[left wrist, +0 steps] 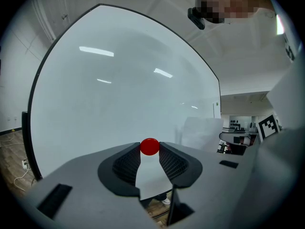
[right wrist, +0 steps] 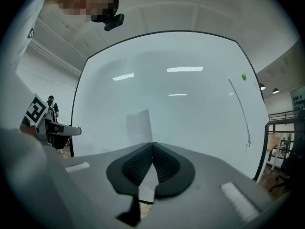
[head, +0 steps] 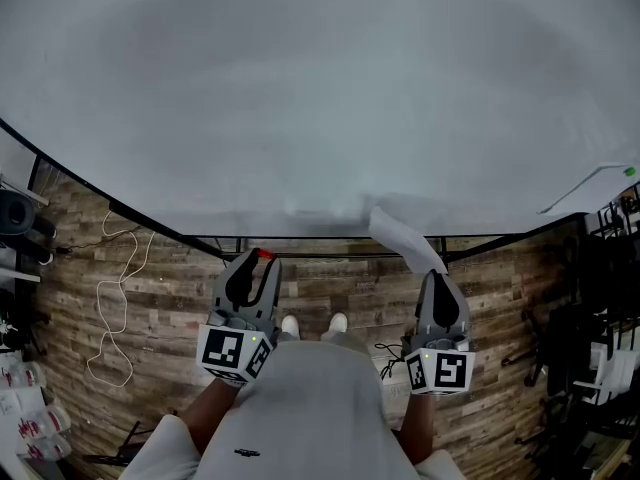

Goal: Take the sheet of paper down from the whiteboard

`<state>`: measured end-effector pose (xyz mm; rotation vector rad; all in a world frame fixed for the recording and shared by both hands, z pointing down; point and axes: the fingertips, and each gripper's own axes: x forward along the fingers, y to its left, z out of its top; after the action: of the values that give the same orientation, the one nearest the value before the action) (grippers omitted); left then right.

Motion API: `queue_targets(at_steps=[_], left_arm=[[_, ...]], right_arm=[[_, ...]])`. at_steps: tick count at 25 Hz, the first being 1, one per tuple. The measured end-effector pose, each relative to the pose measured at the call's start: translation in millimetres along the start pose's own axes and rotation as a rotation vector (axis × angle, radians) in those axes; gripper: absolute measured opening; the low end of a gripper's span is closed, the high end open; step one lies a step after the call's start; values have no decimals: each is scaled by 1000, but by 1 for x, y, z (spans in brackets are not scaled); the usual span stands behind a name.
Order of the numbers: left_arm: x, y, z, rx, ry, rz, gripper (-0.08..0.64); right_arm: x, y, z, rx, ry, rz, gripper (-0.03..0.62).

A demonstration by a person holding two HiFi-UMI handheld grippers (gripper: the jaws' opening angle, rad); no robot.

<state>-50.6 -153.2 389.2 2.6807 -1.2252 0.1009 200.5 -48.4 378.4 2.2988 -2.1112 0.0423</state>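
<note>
Left gripper point(head: 258, 261) pinches a red magnet point(left wrist: 149, 146) — right gripper point(head: 437, 274) clamps the sheet of paper point(head: 400, 236) before the whiteboard point(head: 300, 118)

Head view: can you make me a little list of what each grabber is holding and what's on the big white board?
left gripper: shut on a red magnet
right gripper: shut on the sheet of paper
sheet of paper: held by its lower end, sticking up in front of the whiteboard
whiteboard: white, dark frame, mostly bare
second sheet: at the board's right edge, pinned by a green magnet
floor: wood planks, a white cable on the left
</note>
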Motion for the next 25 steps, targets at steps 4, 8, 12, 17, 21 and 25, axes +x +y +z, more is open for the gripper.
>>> queue_targets(at_steps=[4, 8, 12, 17, 21, 25], left_arm=[[-2, 1, -4, -16, -1, 1, 124], [1, 0, 0, -32, -3, -5, 124], [-1, -2, 1, -26, -5, -10, 124], [1, -1, -1, -24, -1, -15, 124], [0, -4, -3, -24, 1, -16, 124], [2, -6, -1, -22, 4, -21, 124]], right_arm=[[1, 5, 1, 2, -2, 7, 9], [5, 9, 2, -12, 8, 18, 9], [2, 10, 3, -9, 4, 17, 9], [3, 9, 2, -8, 4, 11, 9], [-1, 7, 4, -6, 3, 9, 9], [0, 5, 5, -6, 3, 7, 9]])
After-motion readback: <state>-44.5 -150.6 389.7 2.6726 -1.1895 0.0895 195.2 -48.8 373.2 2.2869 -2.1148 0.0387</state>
